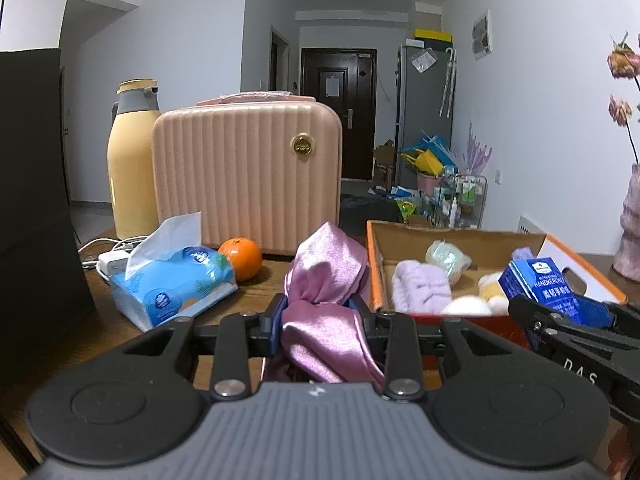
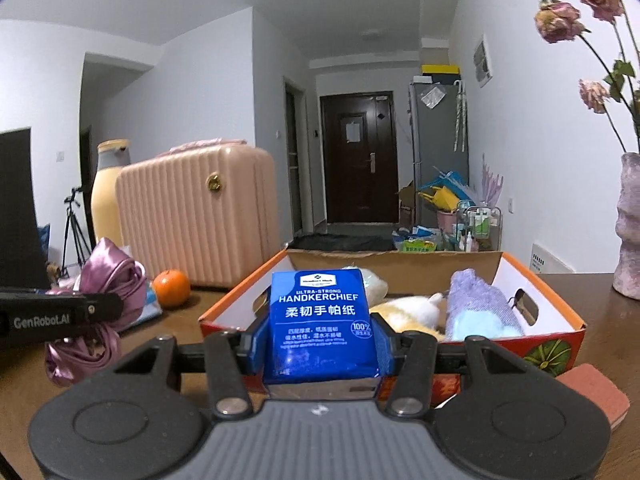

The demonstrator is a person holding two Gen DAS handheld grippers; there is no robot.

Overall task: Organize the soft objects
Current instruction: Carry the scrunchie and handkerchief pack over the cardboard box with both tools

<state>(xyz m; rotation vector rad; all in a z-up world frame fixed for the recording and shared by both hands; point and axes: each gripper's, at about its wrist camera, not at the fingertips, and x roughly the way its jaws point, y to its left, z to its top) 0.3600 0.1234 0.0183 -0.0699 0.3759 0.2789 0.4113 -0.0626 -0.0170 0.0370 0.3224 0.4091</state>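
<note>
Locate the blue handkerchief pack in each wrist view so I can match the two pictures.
Left wrist view: the blue handkerchief pack sits at the right edge, clamped in the right tool, just in front of the cardboard box.
Right wrist view: the pack fills the lower centre, upright between that tool's fingers, in front of the box.
Shared landmark: the orange in front of the pink case.

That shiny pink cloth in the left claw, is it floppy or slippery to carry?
Probably floppy: the pink satin cloth droops in loose folds on both sides of the left gripper. Its glossy sheen suggests it could slide out. It looks light.
</note>
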